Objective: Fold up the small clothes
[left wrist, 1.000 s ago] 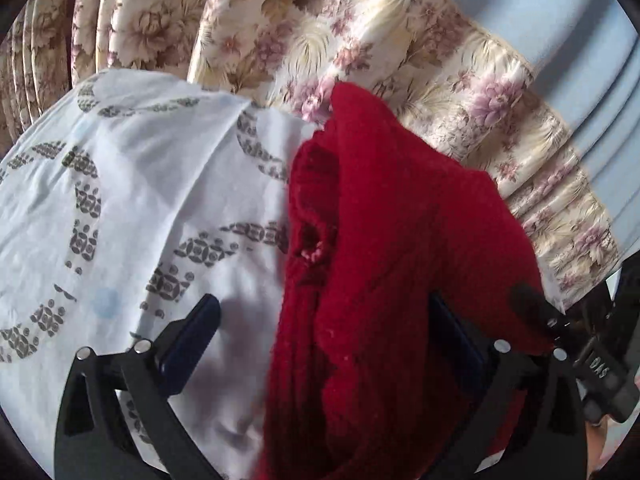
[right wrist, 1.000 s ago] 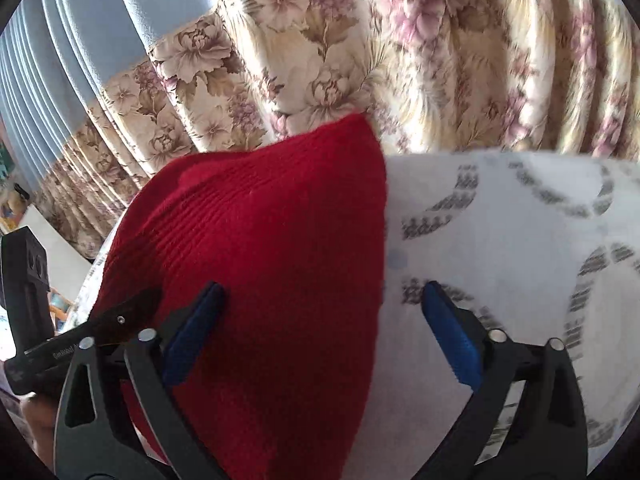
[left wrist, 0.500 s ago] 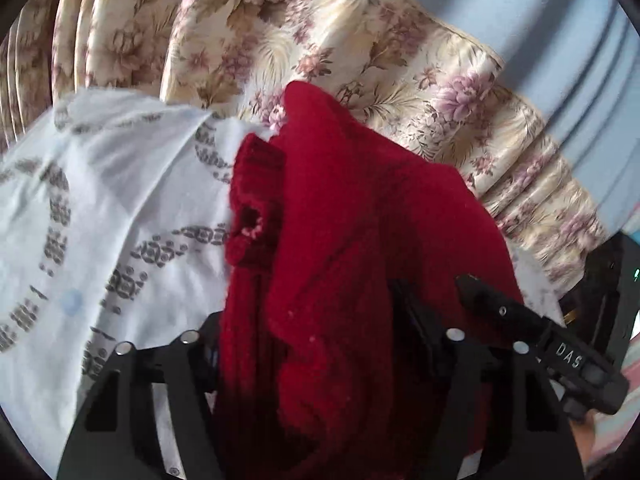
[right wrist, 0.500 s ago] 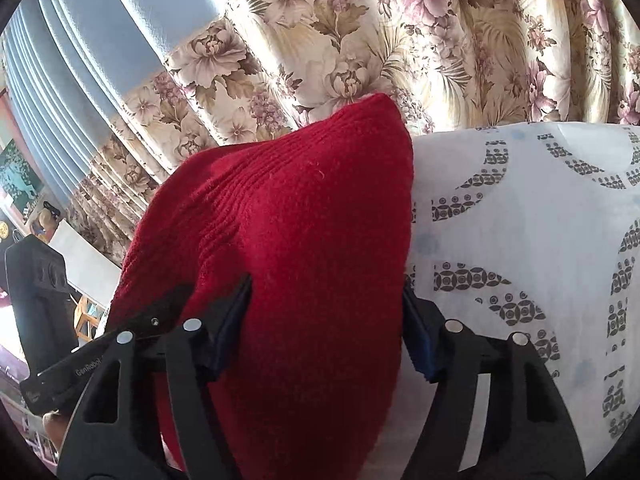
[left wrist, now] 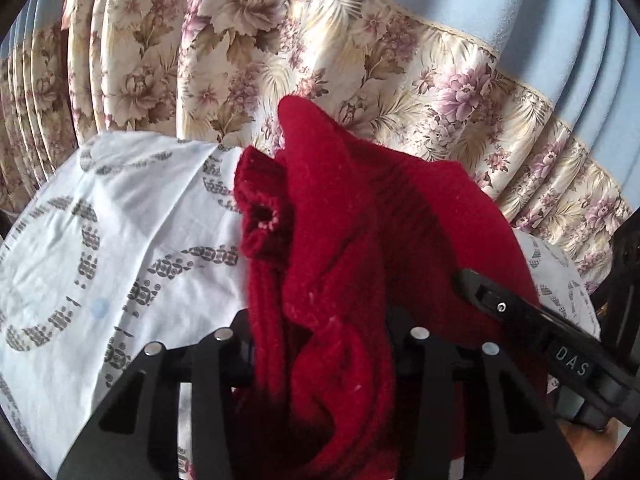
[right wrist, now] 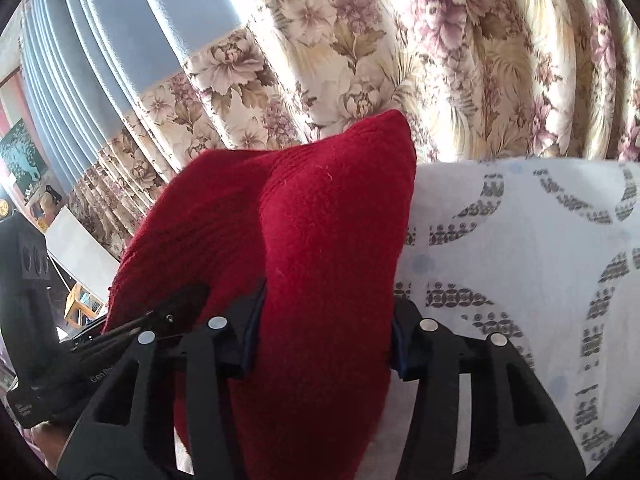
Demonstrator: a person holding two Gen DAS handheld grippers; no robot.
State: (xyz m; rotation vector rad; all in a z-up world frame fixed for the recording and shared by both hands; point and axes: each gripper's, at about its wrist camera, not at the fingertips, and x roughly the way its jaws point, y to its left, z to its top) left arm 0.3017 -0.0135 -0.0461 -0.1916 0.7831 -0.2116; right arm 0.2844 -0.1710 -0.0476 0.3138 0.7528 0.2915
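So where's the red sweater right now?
The red sweater is pinched in both tools, the left tool and the right tool, held up over the white patterned sheet, with the flowery curtain behind it.

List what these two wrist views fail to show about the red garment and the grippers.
- Left wrist: left gripper fingertips, buried in the red knit garment.
- Right wrist: garment's lower part, cut off by the bottom edge behind the right gripper.
- Both views: garment's full shape, bunched into folds over the patterned sheet.
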